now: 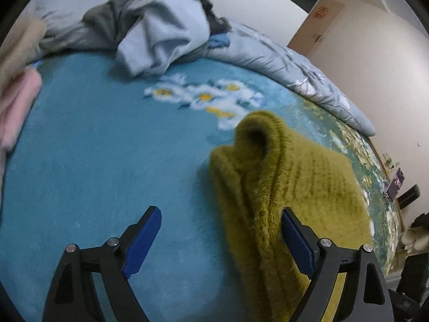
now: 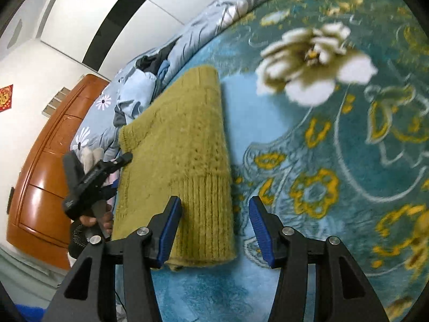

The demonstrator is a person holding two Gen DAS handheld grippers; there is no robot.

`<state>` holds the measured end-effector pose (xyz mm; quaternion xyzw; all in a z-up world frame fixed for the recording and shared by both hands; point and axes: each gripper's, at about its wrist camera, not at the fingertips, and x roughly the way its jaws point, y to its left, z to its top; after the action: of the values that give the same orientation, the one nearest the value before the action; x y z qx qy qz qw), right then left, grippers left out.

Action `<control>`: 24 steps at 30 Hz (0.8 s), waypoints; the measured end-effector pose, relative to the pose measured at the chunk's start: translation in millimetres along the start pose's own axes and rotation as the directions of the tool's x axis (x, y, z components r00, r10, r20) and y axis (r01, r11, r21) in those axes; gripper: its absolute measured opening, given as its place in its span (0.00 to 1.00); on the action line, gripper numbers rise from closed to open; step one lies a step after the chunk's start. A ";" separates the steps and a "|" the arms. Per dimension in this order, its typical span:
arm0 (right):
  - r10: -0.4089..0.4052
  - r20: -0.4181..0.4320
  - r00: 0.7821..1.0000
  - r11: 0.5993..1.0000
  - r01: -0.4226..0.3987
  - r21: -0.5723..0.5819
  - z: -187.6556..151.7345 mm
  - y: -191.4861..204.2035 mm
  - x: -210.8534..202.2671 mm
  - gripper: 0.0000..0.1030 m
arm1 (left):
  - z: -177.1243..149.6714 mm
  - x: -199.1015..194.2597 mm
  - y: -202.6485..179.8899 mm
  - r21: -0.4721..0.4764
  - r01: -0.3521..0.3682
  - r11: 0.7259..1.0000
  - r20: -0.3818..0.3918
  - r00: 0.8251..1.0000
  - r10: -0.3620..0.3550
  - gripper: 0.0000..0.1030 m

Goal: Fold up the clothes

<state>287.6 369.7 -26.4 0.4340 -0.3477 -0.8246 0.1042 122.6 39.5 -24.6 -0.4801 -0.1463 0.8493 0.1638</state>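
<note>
While mid-fold, left tool (image 1: pixel 222 238): spread wide, fuzzy olive sweater (image 1: pixel 289 187) draped over its right finger, likely just let go.
Right tool (image 2: pixel 214 228): spread, straddling the ribbed hem to flatten.
Sweater: on the teal floral bed blanket (image 1: pixel 93 147).
Far: unfolded clothes pile (image 1: pixel 161 32), waiting.

Bed with teal floral blanket (image 1: pixel 93 161), pale blue flowered quilt (image 1: pixel 295 61) bunched along far edge. White walls (image 1: pixel 375 67), black ceiling stripe (image 2: pixel 128 13). Glossy orange-brown wooden cabinet (image 2: pixel 45 177), red paper decoration (image 2: pixel 5 98) on wall.
</note>
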 end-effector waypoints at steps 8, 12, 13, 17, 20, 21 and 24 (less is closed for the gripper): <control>0.098 -0.053 0.994 0.995 -0.097 0.029 -1.1 -0.7 18.1 0.53 | -4.0 -18.3 10.4 -0.051 0.096 0.994 0.045 0.995 -0.094 0.88; 0.112 -0.056 0.992 0.993 -0.111 0.030 -1.7 0.5 23.6 0.46 | 4.2 -34.1 10.0 -0.066 0.157 0.985 0.098 0.984 -0.151 0.88; 0.119 -0.057 0.991 0.992 -0.117 0.037 -1.1 -0.9 23.0 0.40 | 6.6 -37.1 11.2 -0.074 0.169 0.983 0.111 0.981 -0.160 0.88; 0.161 -0.071 0.984 0.987 -0.158 0.044 6.2 -5.1 15.6 0.27 | 13.5 -43.7 14.9 -0.089 0.193 0.977 0.144 0.973 -0.179 0.88; 0.153 -0.085 0.985 0.988 -0.153 0.007 25.1 -4.8 5.0 0.25 | 17.0 -45.0 12.6 -0.071 0.199 0.977 0.150 0.971 -0.187 0.88; 0.138 -0.086 0.987 0.990 -0.140 -0.014 33.9 -4.4 -0.1 0.25 | 17.9 -44.9 11.7 -0.064 0.200 0.978 0.149 0.971 -0.189 0.88; 0.079 -0.092 0.993 0.992 -0.088 -0.091 67.6 -10.2 -21.6 0.24 | 22.3 -40.9 3.7 -0.035 0.223 0.974 0.138 0.967 -0.216 0.88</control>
<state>248.6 420.1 6.5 0.4494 -0.3212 -0.8152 0.1743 122.7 17.0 16.4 -0.4069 -0.2303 0.8523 0.2345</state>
